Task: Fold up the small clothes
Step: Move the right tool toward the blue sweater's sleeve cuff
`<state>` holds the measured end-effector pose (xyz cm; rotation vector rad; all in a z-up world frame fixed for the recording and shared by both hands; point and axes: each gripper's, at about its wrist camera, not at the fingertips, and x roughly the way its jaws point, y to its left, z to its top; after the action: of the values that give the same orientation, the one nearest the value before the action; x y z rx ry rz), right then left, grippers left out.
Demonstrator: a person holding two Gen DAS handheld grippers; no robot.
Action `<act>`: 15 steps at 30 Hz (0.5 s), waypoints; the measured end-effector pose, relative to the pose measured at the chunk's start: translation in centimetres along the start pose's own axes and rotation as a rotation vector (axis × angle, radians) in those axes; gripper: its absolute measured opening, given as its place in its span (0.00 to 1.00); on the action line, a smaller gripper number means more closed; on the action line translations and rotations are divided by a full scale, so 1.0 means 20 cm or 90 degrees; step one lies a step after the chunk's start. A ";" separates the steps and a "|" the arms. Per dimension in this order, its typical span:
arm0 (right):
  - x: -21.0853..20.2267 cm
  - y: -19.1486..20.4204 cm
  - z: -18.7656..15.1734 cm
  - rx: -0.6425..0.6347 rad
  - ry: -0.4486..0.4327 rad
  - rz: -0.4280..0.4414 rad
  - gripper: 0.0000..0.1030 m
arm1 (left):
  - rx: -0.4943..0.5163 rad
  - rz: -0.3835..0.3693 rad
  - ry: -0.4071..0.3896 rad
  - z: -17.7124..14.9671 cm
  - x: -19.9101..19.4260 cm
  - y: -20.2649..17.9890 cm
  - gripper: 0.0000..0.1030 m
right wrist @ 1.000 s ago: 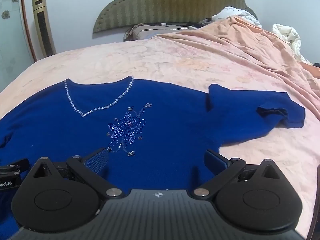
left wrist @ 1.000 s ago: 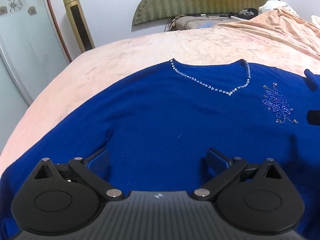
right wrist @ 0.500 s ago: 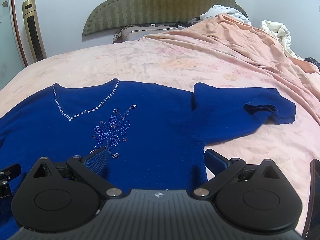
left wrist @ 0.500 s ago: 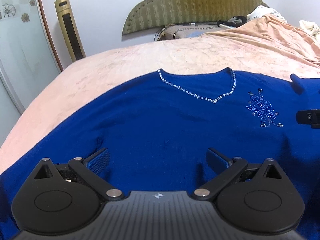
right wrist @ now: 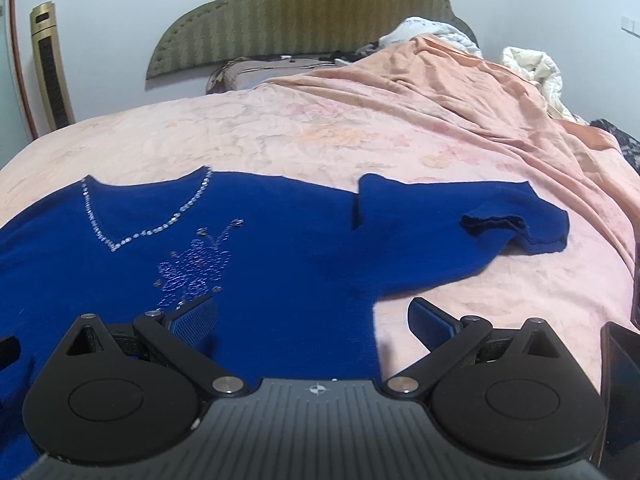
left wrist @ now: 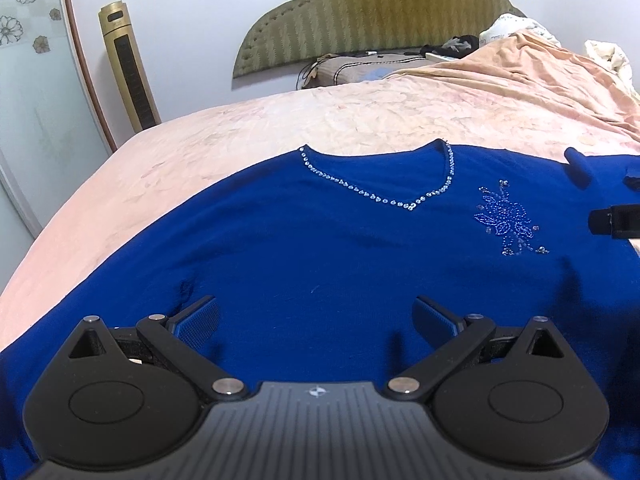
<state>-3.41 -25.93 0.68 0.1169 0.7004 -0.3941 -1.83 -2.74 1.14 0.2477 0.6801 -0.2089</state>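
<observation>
A royal-blue short-sleeved top lies spread face up on the bed, with a rhinestone V-neck and a beaded flower. Its right sleeve lies stretched out with the cuff curled over. My left gripper hovers open over the lower left of the top. Over the top's right side seam my right gripper is open, one finger above the cloth, the other above the sheet. Neither holds anything.
The pink floral bedsheet covers the bed, with a rumpled peach blanket at the far right. A green headboard, a pillow and a gold tower unit stand behind. A dark object sits at the right edge.
Both grippers have pulled back toward the near edge and tilted up, so the top sits lower and farther in both views. Both stay open.
</observation>
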 end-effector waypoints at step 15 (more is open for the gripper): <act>-0.02 -0.13 0.09 0.032 -0.048 -0.044 1.00 | 0.012 -0.018 -0.001 0.01 0.00 -0.04 1.00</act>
<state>-3.69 -28.60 2.43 0.1247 0.6221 -0.4803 -1.84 -3.52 1.24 0.2557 0.6810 -0.2431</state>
